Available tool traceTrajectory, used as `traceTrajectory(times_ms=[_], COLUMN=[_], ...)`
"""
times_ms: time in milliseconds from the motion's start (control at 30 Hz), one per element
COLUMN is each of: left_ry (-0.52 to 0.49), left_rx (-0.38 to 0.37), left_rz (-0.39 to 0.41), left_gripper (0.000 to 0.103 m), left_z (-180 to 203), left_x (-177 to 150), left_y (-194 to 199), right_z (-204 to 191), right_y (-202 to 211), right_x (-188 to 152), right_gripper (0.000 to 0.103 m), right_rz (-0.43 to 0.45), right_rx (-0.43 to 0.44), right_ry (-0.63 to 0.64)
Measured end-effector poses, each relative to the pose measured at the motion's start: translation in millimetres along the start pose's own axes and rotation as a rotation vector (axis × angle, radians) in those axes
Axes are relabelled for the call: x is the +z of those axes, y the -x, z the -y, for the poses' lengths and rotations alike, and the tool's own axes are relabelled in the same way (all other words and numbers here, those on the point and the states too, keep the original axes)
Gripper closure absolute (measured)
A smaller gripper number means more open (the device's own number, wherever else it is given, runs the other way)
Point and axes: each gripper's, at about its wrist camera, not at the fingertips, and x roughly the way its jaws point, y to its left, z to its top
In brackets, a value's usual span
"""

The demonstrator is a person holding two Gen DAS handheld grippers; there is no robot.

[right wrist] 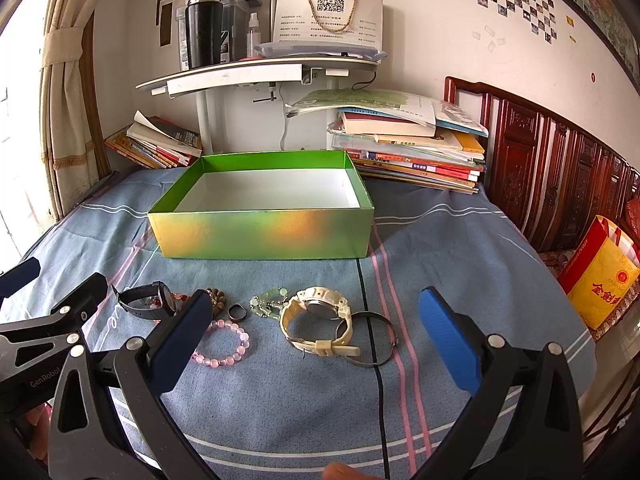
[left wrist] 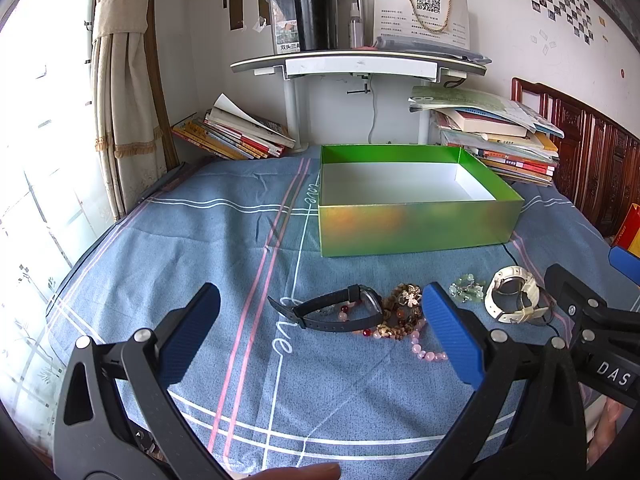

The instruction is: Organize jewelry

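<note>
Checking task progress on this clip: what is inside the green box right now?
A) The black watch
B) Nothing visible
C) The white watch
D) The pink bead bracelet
B: the green box shows only its bare white floor, while the white watch, pink bead bracelet and black watch all lie on the bedsheet in front of it.

"DAS" on the right gripper (left wrist: 592,320) body, right of the left fingers. "GenRobot" on the left gripper (right wrist: 52,308), left of the right fingers. "love" script on bedsheet (left wrist: 280,344) between left fingers. QR code on white bag (right wrist: 328,12), far ahead.
</note>
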Motion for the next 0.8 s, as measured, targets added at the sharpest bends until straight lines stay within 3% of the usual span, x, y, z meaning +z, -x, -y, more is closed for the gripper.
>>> traceTrajectory(times_ms=[467, 667, 800], left_ry=[0.003, 0.002, -0.063], left_rx=[-0.007, -0.03, -0.034], left_rz=[-0.022, -0.107, -0.188], left_gripper=[0.003, 0.003, 0.003], left_z=[-0.9, 2.0, 11.2], left_x=[-7.0, -9.9, -15.1], left_y=[-2.8, -17.8, -32.7], right_z=[-1.8, 3.6, 11.0], right_y=[-1.8, -10.1, -28.8], right_x=[-4.6, -2.3, -3.6], right_gripper=[0.002, 0.002, 0.002], right_rz=[-0.015, -0.07, -0.161], right_rx=[0.001, -0.01, -0.022], right_ry=[-0.005, -0.007, 0.009])
